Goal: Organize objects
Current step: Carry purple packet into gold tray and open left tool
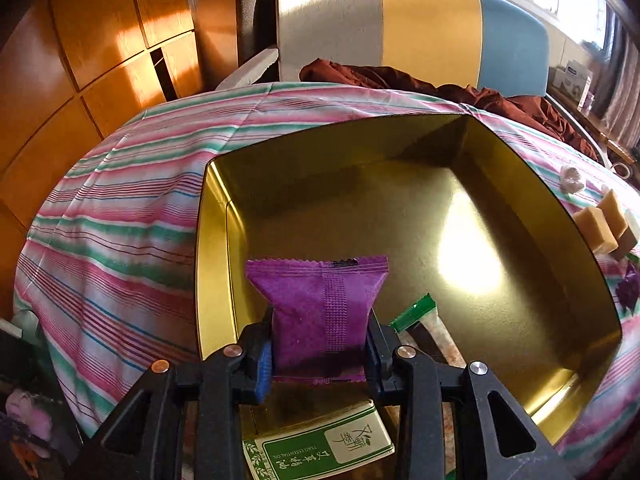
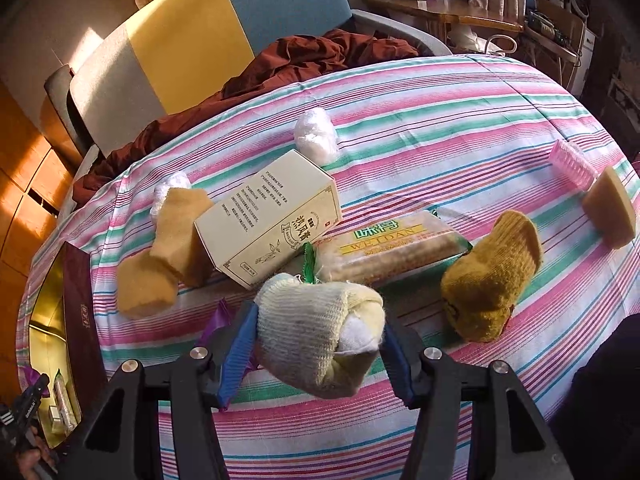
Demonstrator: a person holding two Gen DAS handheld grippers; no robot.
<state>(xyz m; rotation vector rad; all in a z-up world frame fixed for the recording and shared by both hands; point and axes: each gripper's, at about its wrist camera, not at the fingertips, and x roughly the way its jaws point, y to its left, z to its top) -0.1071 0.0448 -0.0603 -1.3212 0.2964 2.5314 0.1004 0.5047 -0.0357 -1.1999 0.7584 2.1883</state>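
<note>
Striped bedspread (image 1: 120, 200), maroon blanket (image 2: 304, 60), colour-block headboard (image 1: 400, 28), wooden wardrobe (image 1: 80, 40)

Purple packet (image 1: 320, 312), gold tin (image 1: 400, 208), pink-green striped cloth (image 1: 120, 220).

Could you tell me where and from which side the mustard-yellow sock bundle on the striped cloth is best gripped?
Grip the mustard-yellow sock bundle across its narrower middle, coming from above. It lies on its side, apart from the biscuit pack, and looks soft enough to squeeze.

Black tongs (image 1: 320, 350), blue ribbed pads (image 2: 236, 356), silver screws
</note>
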